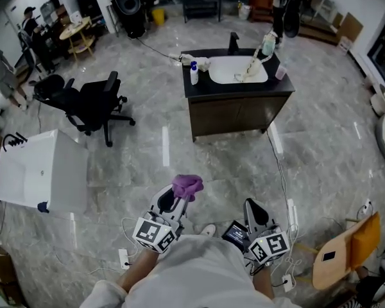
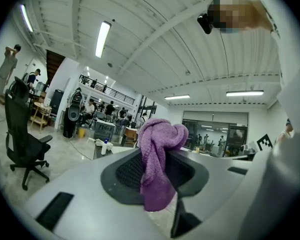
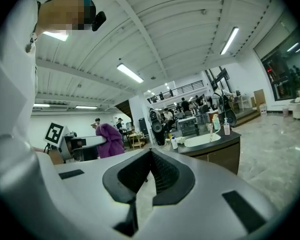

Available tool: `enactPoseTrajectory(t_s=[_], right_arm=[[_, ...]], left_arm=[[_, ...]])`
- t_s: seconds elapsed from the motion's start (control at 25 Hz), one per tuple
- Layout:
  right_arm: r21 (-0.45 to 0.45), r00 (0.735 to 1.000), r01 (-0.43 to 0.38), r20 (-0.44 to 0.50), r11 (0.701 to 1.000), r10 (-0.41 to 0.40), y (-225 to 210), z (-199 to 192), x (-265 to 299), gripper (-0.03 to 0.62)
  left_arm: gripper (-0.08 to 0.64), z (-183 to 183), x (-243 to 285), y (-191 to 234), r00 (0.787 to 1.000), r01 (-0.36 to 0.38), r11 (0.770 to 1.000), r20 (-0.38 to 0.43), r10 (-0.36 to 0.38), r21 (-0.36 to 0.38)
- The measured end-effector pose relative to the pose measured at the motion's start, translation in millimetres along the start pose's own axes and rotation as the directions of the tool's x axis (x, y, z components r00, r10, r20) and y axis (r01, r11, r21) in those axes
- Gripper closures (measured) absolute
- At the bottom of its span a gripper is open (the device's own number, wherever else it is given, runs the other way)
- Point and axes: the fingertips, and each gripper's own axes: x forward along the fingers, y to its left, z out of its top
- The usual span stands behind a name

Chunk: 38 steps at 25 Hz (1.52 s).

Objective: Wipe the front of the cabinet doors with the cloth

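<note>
The left gripper (image 1: 174, 203) is clamped on a purple terry cloth (image 2: 157, 170). The jaws pinch it through the middle, so a bunched knot stands above them and a loose tail hangs below. The right gripper (image 1: 255, 211) has its jaws pressed together with nothing between them. Both are held close to the person's body.

The dark wooden cabinet with a white basin set in its black top (image 1: 237, 115) stands well apart, across the grey marble-patterned floor (image 1: 147, 149), with its doors facing the person. No wiping has begun, and the first job is probably to walk over.

Judged risks:
- A thin white cable (image 1: 283, 175) runs across the floor from the cabinet's right front corner towards the person's feet, and could catch a foot on the approach.
- The cloth is held in a narrow pinch, so dragging it hard along a door could pull it out of the jaws.
- With so little cloth spread over the tips, the bare jaw plastic could rub the door front.
- A white pump bottle (image 1: 194, 74) stands near the left edge of the cabinet top, where a high stroke could knock it.
</note>
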Motion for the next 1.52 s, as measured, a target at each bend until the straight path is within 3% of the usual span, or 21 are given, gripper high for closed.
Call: enactPoseTrajectory(t_s=[0.44,0.72,0.92,1.28,1.52], right_arm=[[0.021,0.995,0.099,-0.001,0.995,-0.099,-86,28,52,0.565],[0.029,0.986,0.166,0.018,0.986,-0.166,-161,76,139,0.565],[0.026,0.982,0.184,0.043,0.983,-0.185,-189,98,202,0.565],[0.024,0.986,0.164,0.022,0.986,-0.164,-235,115,271,0.565],[0.003,0.999,0.038,0.003,0.999,-0.038,-277,127,302,0.565]], left_arm=[[0.445,-1,116,24,0.996,0.084,0.995,0.000,-0.084,-0.046],[0.445,26,236,68,0.985,0.172,0.984,0.006,-0.172,-0.047],[0.445,46,300,111,0.976,0.218,0.976,0.001,-0.218,-0.019],[0.445,56,367,159,0.981,0.195,0.981,-0.020,-0.195,-0.022],[0.445,59,400,159,0.996,0.087,0.996,0.023,-0.087,-0.020]])
